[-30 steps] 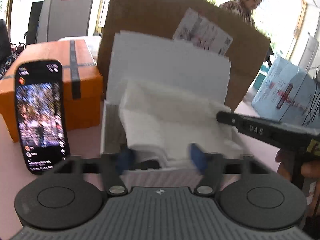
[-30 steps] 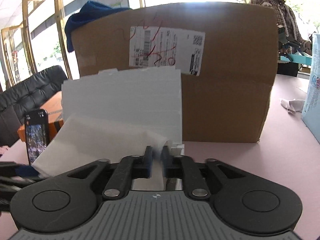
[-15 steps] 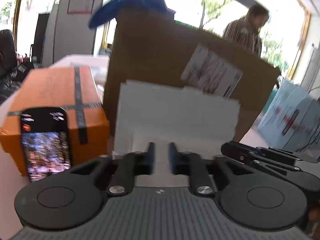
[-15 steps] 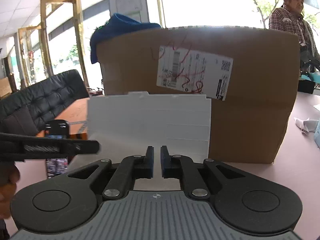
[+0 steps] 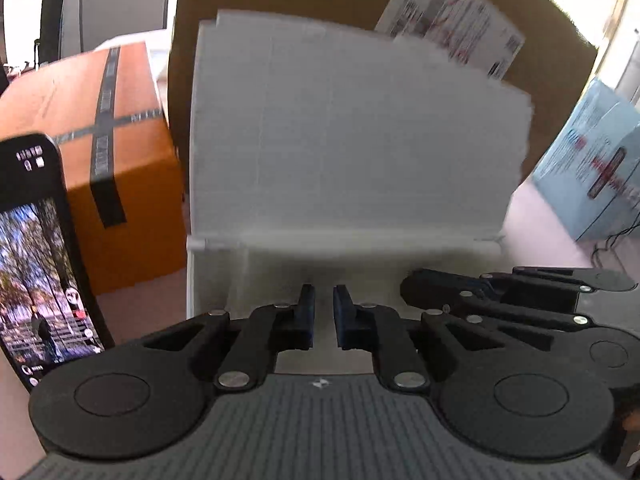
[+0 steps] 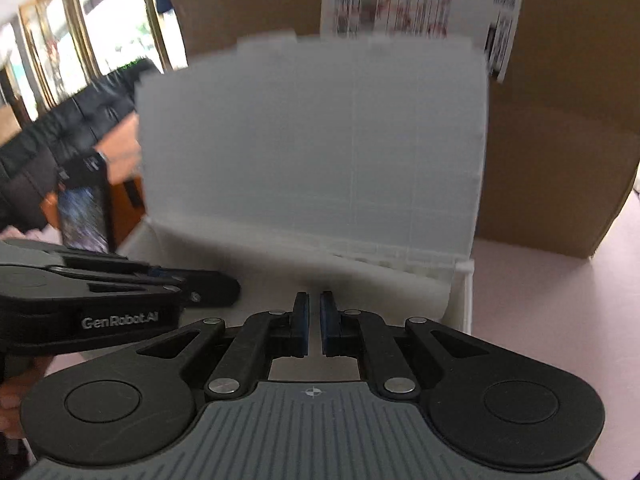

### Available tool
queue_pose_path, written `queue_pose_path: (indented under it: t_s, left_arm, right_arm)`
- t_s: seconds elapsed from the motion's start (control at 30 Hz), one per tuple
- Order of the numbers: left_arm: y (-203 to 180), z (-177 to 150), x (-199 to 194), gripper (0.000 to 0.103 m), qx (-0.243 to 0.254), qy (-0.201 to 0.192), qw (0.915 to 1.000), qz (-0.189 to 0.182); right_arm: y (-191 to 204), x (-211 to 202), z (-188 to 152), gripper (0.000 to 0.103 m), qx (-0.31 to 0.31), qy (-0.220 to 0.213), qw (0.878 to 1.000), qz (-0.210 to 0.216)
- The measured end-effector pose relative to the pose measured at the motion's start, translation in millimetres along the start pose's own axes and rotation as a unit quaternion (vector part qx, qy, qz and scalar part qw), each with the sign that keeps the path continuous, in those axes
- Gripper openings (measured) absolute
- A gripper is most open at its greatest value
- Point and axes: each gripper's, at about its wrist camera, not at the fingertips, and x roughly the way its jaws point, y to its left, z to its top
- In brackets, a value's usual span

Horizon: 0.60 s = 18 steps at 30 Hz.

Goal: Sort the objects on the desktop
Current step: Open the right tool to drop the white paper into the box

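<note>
White storage box (image 5: 352, 136): lid raised, directly ahead of both.
Left hand-held gripper (image 5: 323, 317): nearly together, empty.
Right hand-held gripper (image 6: 313, 322): nearly together, empty.

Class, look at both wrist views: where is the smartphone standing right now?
The smartphone stands at the far left of the left wrist view, propped against the orange taped box, left of the white open-lidded box. The right wrist view also shows it at left.

The left tool (image 5: 324, 316) and right tool (image 6: 314, 322) are held side by side, jaws nearly closed, nothing gripped.
</note>
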Motion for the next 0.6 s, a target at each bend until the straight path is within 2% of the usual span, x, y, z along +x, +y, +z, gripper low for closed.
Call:
queue_pose_path:
  t_s: [0.13, 0.27, 0.33, 0.43, 0.5, 0.6]
  left_arm:
    - [-3, -3, 4, 0.005, 0.013, 0.014, 0.9998, 0.003]
    - [-1, -2, -7, 0.008, 0.015, 0.005, 0.9999, -0.001]
    - [5, 1, -24, 0.023, 0.007, -0.019, 0.9997, -0.015]
    - [13, 4, -48, 0.043, -0.002, -0.054, 0.9982, -0.028]
    - [16, 5, -63, 0.047, -0.005, -0.076, 0.9966, -0.031]
    - [24, 8, -80, 0.049, -0.013, -0.097, 0.9945, -0.038]
  right_arm:
    - [4, 13, 2, 0.006, -0.015, 0.038, 0.999, -0.018]
    - [2, 2, 5, 0.008, -0.014, 0.025, 1.0, 0.0]
    - [1, -11, 7, 0.022, -0.013, 0.007, 1.0, 0.016]
    - [1, -33, 12, 0.037, -0.02, -0.027, 0.999, 0.039]
    - [7, -47, 16, 0.04, -0.039, -0.056, 0.997, 0.044]
    - [22, -58, 20, 0.04, -0.084, -0.092, 0.991, 0.05]
